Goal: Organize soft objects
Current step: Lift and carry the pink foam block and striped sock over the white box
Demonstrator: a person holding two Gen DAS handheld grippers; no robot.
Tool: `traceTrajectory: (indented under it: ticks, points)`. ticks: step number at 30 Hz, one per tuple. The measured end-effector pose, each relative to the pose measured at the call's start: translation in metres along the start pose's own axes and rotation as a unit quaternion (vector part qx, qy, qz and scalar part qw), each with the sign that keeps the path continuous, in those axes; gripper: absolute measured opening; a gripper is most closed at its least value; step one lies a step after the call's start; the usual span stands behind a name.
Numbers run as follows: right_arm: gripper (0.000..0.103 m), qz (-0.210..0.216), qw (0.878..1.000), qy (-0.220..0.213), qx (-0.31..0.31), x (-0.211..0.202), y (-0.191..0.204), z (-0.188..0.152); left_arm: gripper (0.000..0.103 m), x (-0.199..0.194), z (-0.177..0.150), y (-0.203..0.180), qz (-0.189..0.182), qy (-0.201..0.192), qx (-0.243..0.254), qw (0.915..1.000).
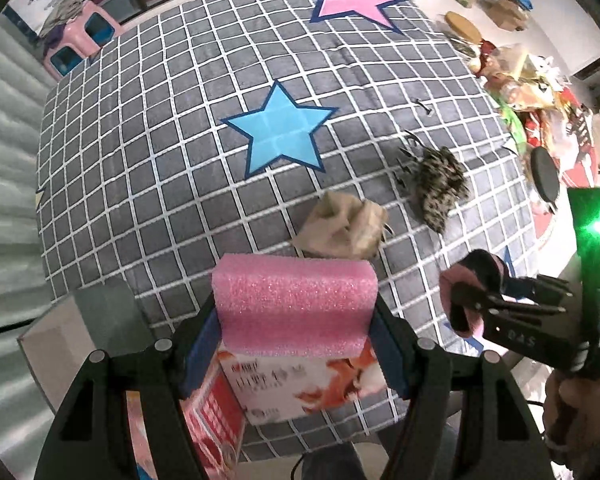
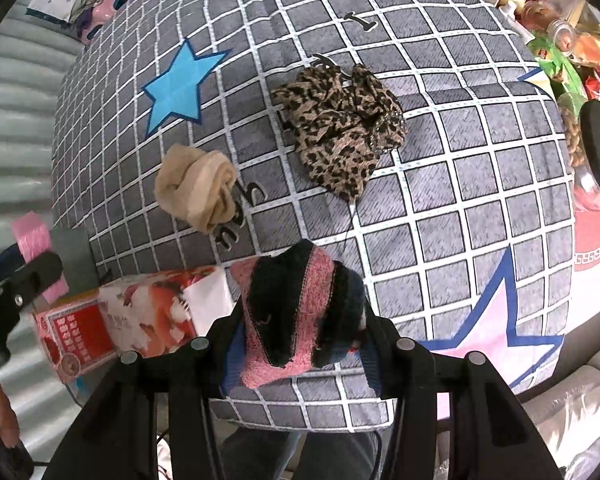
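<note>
Grid-check cloth | left fingers clamp pink foam block — long axis crosswise | right fingers clamp knit sock

Pink foam block and pink-black knit are held aloft — beige roll, leopard cloth lie apart.

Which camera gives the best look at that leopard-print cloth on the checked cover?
The right wrist view: the leopard-print cloth lies large near the middle, its spots sharp. In the left wrist view it is smaller and blurrier, off to the right.
</note>
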State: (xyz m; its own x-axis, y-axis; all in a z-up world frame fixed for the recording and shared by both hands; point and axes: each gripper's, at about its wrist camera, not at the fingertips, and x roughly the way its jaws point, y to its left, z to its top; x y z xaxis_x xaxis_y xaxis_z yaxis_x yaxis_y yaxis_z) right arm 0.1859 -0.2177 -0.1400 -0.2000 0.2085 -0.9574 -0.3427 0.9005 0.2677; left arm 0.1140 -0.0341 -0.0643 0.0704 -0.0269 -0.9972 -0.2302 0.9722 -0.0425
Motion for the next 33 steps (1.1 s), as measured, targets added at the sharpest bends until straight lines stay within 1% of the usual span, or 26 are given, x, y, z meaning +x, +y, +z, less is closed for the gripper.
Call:
traceTrajectory:
  ticks: [7, 14, 22, 26, 33]
  points:
    - [0.050, -0.001, 1.000, -0.020, -0.020, -0.018, 0.029, -0.022, 0.073, -0.027, -0.026, 0.006, -0.008, -0.028, -0.007, 0.9995]
    - [0.050, -0.004, 0.997, -0.046, -0.066, -0.038, 0.075, -0.027, 0.073, -0.059, -0.044, 0.029, -0.002, -0.067, -0.029, 0.9973]
    - [0.050, -0.005, 0.988, -0.072, -0.139, -0.061, 0.144, -0.024, 0.073, -0.089, -0.060, 0.060, 0.004, -0.104, -0.062, 0.9926]
    - [0.050, -0.009, 0.982, -0.081, -0.169, -0.069, 0.171, -0.028, 0.073, -0.102, -0.071, 0.073, 0.006, -0.118, -0.074, 0.9902]
    - [0.050, -0.012, 0.975, -0.087, -0.203, -0.076, 0.201, -0.042, 0.073, -0.109, -0.094, 0.091, 0.001, -0.127, -0.095, 0.9873]
